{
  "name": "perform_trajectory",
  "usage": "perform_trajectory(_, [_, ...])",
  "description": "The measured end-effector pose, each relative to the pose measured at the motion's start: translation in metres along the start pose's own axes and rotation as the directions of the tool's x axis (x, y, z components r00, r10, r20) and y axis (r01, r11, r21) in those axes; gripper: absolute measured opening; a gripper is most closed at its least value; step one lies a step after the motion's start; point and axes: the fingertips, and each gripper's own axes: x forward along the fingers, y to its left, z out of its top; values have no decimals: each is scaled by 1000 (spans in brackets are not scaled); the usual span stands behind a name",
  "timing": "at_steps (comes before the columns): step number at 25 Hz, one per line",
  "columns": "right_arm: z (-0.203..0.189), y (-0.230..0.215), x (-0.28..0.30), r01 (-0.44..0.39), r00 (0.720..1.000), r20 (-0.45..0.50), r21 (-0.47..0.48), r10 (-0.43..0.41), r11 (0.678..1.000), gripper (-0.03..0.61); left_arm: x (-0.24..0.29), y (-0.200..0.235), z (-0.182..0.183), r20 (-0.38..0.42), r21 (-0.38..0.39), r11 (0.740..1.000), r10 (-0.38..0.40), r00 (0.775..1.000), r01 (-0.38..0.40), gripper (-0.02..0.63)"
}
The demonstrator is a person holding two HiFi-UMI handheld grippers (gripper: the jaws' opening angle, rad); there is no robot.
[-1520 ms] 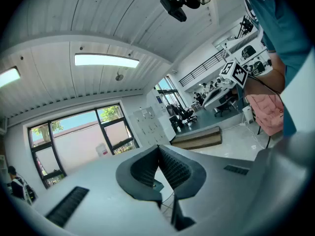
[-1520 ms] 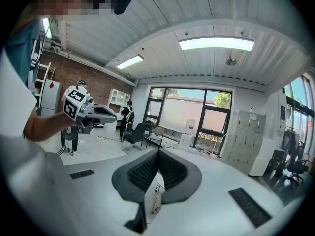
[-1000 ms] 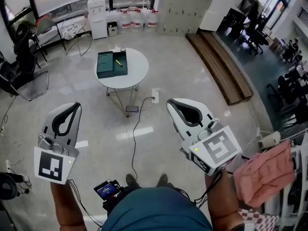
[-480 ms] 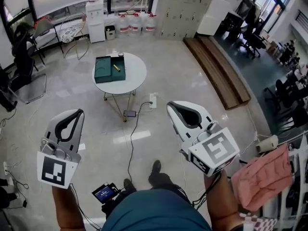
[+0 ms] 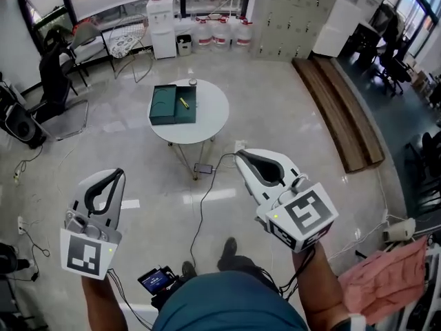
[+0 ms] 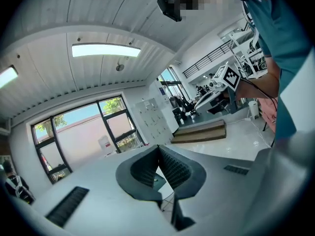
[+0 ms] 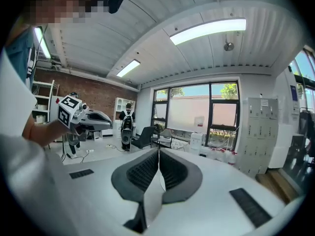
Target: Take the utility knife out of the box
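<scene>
Far ahead in the head view stands a round white table (image 5: 207,112). On it lies an open dark green box (image 5: 171,105) with a small yellow utility knife (image 5: 185,103) inside. My left gripper (image 5: 120,174) is held low at the left, well short of the table, its jaws shut and empty. At the right, my right gripper (image 5: 239,156) is also shut and empty. Each gripper view looks over closed tips, the left gripper (image 6: 158,146) and the right gripper (image 7: 158,150), with nothing between the pads.
A black cable runs over the shiny floor to a power strip (image 5: 240,145) beside the table. A water cooler (image 5: 163,26) and water bottles (image 5: 220,32) line the back wall. Chairs (image 5: 58,67) stand at the left, a wooden platform (image 5: 344,112) at the right.
The person has walked toward the table, which now looks nearer and more centred. Both grippers came along with the walk and stayed shut.
</scene>
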Motion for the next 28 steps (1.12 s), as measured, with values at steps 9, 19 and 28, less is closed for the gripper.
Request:
perform_trajectory(9, [-12,-81,24,-101,995,24,9,101,995,38,64,-15,12,-70,-10,996,83,994,-84,18])
perform_trajectory(19, [-24,-148,32,-133,990,52,34,132,990,38,121,-34,28,-112,33,995,93,989,-89,18])
perform_trajectory(28, [-31,-190,58,-35,999,31,49,33,998,38,188,-3,11,-72,29,1000,11,997,-9,18])
